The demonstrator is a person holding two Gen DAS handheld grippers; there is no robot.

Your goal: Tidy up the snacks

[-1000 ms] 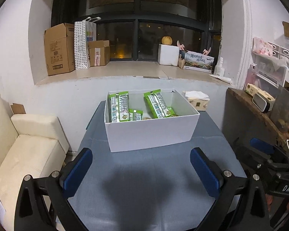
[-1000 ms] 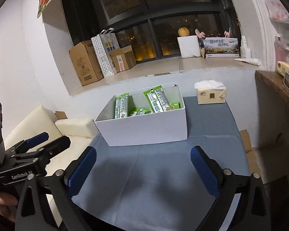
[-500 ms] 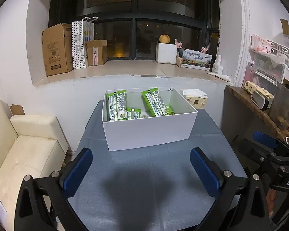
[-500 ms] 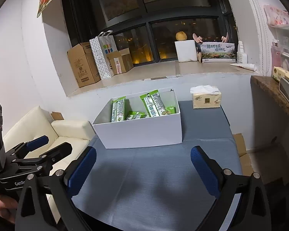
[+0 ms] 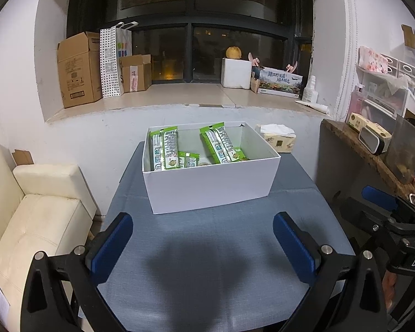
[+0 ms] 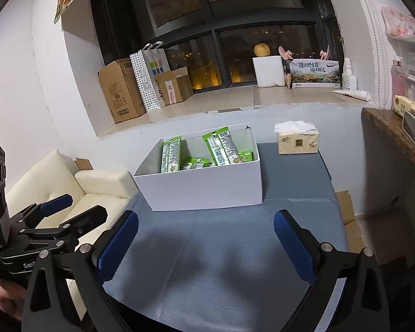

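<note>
A white cardboard box (image 5: 210, 185) (image 6: 204, 188) stands on the blue-grey table (image 5: 207, 262) (image 6: 221, 262). Inside it, green and white snack packs (image 5: 167, 152) (image 6: 171, 153) lean upright at the left, two more (image 5: 221, 144) (image 6: 224, 148) lean in the middle, and small green packets (image 5: 189, 160) (image 6: 193, 163) lie low between them. My left gripper (image 5: 202, 246) hangs open above the table's near part, well short of the box, with nothing between its fingers. My right gripper (image 6: 206, 246) is open too, likewise empty, to the box's near right.
A tissue pack (image 5: 279, 138) (image 6: 297, 138) lies on the table behind the box at the right. A cream sofa (image 5: 33, 221) (image 6: 91, 188) stands left of the table. A wooden shelf (image 5: 365, 152) with clutter is at the right. Cardboard boxes (image 5: 78, 69) line the windowsill.
Both grippers have pulled back and risen slightly, so the box looks a little farther away. Both stay open and empty.
</note>
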